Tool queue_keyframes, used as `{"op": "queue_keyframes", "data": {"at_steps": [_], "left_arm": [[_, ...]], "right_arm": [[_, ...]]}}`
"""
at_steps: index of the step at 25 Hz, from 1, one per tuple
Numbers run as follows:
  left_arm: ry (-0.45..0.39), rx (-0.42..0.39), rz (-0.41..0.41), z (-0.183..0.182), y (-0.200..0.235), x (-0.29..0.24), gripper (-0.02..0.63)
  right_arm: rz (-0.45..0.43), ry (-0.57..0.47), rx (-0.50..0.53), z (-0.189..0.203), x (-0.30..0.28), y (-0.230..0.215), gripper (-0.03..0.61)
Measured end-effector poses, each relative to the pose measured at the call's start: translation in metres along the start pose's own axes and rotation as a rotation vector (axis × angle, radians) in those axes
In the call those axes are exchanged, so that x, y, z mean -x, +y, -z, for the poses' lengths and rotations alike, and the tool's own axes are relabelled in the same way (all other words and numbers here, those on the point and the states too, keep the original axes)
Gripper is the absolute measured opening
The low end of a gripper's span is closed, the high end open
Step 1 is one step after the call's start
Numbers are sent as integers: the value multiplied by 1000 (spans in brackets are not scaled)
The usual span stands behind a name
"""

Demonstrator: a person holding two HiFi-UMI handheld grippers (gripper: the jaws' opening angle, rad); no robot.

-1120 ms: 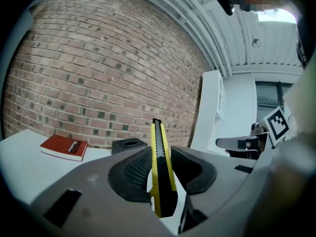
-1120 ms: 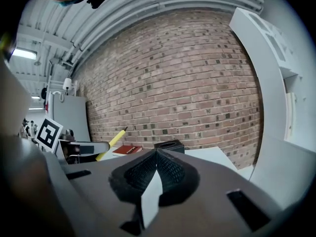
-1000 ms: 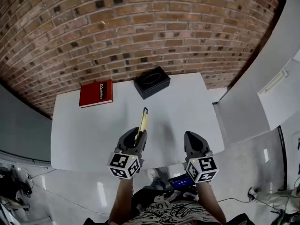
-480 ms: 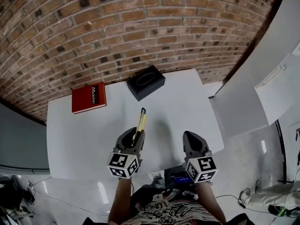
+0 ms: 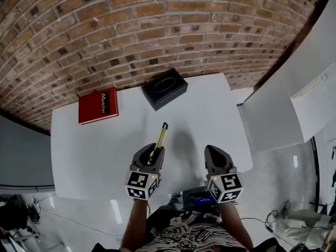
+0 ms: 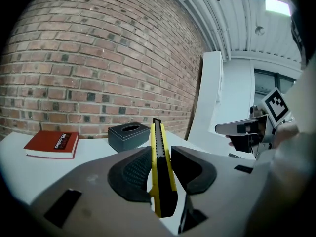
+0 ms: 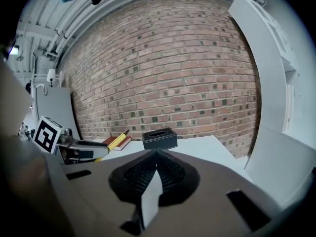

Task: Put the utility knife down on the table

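Left claw (image 6: 161, 165) stays clamped on the slim yellow-and-black plastic utility knife (image 6: 159, 152), its tip barely shifted in the last second and still raised over the white rectangular bench (image 5: 100, 151). The right claw (image 7: 155, 174) is closed and empty. Farther off lie a black tissue box (image 5: 164, 88) and a red book (image 5: 98, 106); lowering appears not yet begun.

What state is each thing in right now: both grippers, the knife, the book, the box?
Left gripper: shut on the utility knife.
Utility knife: clamped between the left jaws, tip toward the brick wall, not yet on the table.
Right gripper: shut, empty.
Red book: closed, flat on the table.
Black tissue box: upright on the table, no tissue showing at its slot.
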State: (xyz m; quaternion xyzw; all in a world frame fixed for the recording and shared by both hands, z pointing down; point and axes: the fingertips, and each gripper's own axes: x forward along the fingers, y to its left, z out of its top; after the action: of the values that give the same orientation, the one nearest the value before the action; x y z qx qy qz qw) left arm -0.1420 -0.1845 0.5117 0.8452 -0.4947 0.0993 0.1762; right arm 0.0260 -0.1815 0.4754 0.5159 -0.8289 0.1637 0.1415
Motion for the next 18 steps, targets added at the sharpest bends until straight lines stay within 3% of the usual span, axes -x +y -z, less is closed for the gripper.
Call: {"op": "queue_keyframes", "data": {"at_steps": [10, 18], "left_arm": [[109, 7, 4, 44, 1, -25, 126], [247, -3, 3, 95, -4, -48, 126]], "right_arm": [[-4, 105, -13, 37, -18, -16, 0], [-8, 158, -13, 53, -29, -33, 0]]}}
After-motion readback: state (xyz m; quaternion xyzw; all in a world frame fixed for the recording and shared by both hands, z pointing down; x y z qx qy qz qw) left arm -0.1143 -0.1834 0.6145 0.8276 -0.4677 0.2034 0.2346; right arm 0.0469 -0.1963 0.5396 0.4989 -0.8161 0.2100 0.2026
